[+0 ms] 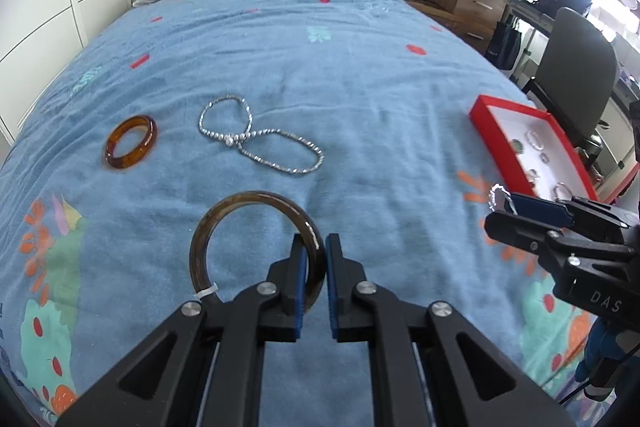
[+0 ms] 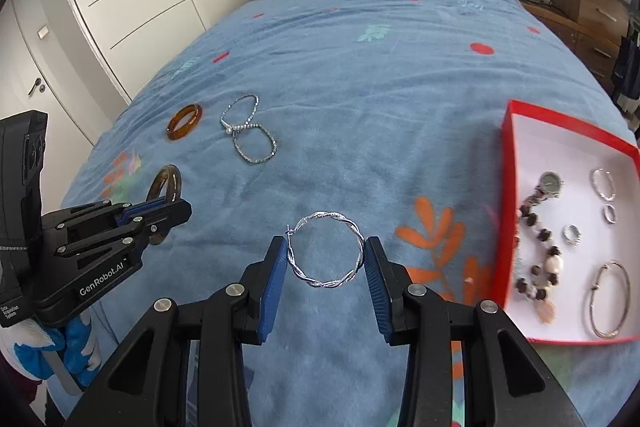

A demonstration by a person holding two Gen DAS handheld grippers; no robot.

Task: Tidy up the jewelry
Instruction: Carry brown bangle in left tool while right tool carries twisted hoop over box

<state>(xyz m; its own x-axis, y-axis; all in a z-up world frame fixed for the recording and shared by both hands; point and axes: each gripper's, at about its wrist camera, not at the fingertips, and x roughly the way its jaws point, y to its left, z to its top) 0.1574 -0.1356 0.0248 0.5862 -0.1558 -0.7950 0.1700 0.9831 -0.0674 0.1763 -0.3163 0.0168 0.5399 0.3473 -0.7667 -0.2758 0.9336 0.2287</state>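
Jewelry in two lots: loose pieces on the blue patterned bedspread [image 1: 360, 67], sorted pieces in the red cardboard box with white lining [image 2: 516, 187] near the bed's right edge.

Left gripper [image 1: 316, 259]: fingers pressed together on the rim of a dark brown translucent bangle [image 1: 224, 211]. Bangle stands nearly on edge, tilted; its opening faces the camera, and its plane runs out ahead of the fingers and to their left. A small white tag sits on its lower rim. In the right wrist view it appears clear of the bedspread.

Right gripper [image 2: 326, 255]: fingers partly spread, pinching a twisted silver hoop [image 2: 326, 251] across its width, one pad on each side. Hoop is round, so no long axis; its opening faces the camera and its clasp end points up-left.

Still loose toward the bed's left edge: amber-orange resin bangle [image 1: 130, 143], lying flat, and a silver beaded chain looped in a figure-eight [image 1: 260, 143], long axis running diagonally across the bed.

Step, as judged: both pieces picked, transfer to the box pending. Next move calls for carrying each over the red rim toward a bare patch of white lining, clear of the beaded watch bracelet [image 2: 540, 247] and rings already inside. The hoop is the closer of the two to the box.
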